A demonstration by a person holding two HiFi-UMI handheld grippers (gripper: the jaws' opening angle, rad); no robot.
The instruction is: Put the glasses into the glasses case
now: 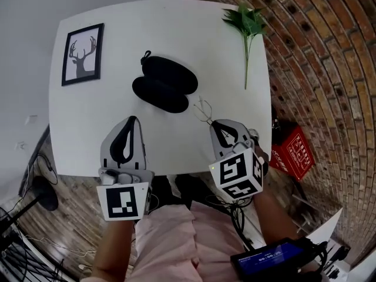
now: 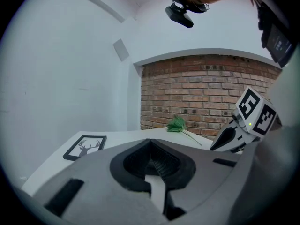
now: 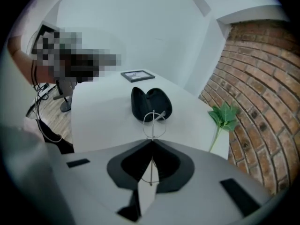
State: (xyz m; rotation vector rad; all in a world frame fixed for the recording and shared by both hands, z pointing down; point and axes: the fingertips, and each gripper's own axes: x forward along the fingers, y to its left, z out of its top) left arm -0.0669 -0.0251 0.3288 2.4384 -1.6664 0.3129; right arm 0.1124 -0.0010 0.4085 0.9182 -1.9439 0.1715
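Right gripper: you had its jaws clamped on the wire-frame glasses, with the lenses sticking out past the tips.
Left gripper: your jaws met, with nothing between them.
Glasses case: black, lay open in the middle of the white table.
Glasses position: near the case's right end, not touching it.
Far edge: framed deer print at left, green sprig at right.

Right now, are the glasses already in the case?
No, the glasses are pinched in the shut right gripper, outside the open case.
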